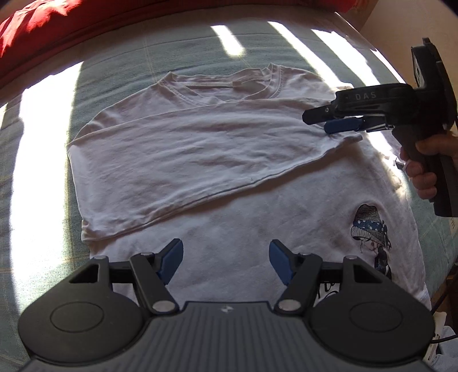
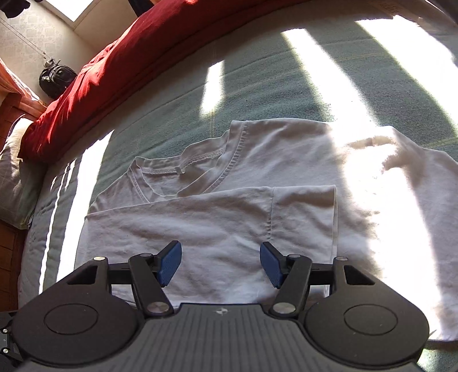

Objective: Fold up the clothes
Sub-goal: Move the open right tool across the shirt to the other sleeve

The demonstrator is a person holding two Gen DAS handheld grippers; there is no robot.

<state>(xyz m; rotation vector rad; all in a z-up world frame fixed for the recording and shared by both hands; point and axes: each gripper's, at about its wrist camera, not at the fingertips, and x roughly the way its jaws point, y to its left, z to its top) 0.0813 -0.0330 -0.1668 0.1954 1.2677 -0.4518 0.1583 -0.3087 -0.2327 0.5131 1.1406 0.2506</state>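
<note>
Creased white cotton T-shirt (image 1: 200,148), half-folded

Your left gripper (image 1: 226,261) hangs above the white T-shirt (image 1: 243,217) with its blue pads apart and nothing between them. The shirt lies flat on the pale green bedspread (image 1: 120,54), one side folded across the chest so the sleeve ends near the right gripper (image 1: 332,121). That gripper comes in from the right, held by your hand (image 1: 426,168), just above the sleeve hem; whether it touches is unclear. A printed figure (image 1: 370,229) shows on the shirt's right. A red blanket (image 1: 37,25) lines the far edge.
</note>
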